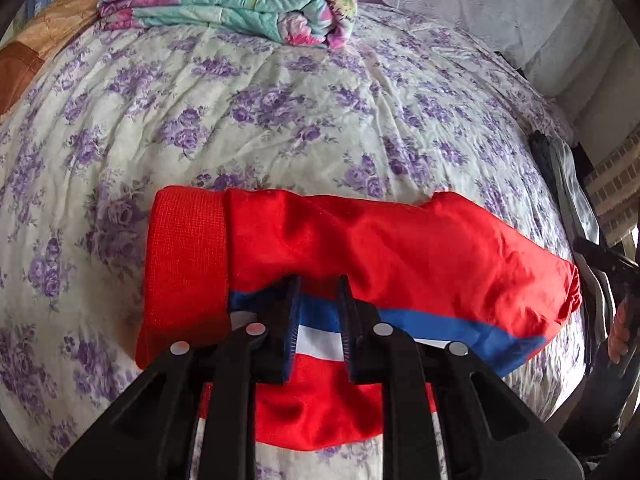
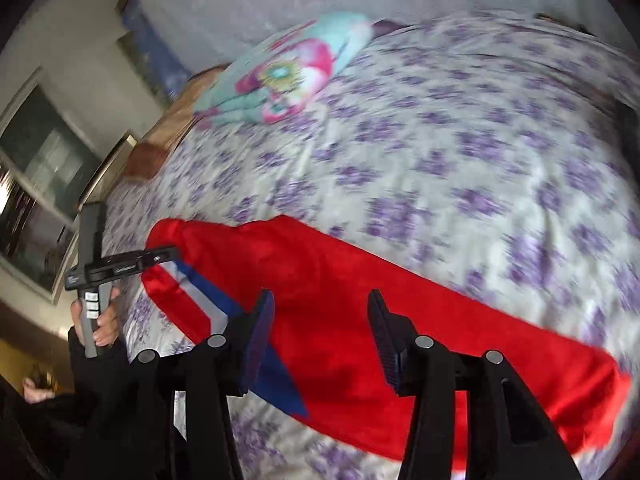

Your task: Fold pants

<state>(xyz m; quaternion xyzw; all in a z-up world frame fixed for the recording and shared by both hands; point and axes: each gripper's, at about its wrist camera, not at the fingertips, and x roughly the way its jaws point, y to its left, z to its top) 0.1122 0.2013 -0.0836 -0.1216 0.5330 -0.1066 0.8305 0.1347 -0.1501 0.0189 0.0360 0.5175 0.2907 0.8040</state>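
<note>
The bed (image 1: 280, 112) under me is spread with a white sheet printed with purple flowers, and it fills most of both views. Across its near part lie the red pants (image 1: 360, 240), folded into a long band with a blue and white side stripe along the near edge and a ribbed red cuff at the left end. At the far end of the bed sits a folded quilt (image 1: 240, 4) in turquoise and pink. My left gripper (image 1: 316, 320) hovers over the stripe, jaws parted a little with the stripe showing between them; whether they touch the cloth I cannot tell. My right gripper (image 2: 320, 336) hangs above the pants with jaws wide apart, holding nothing.
</note>
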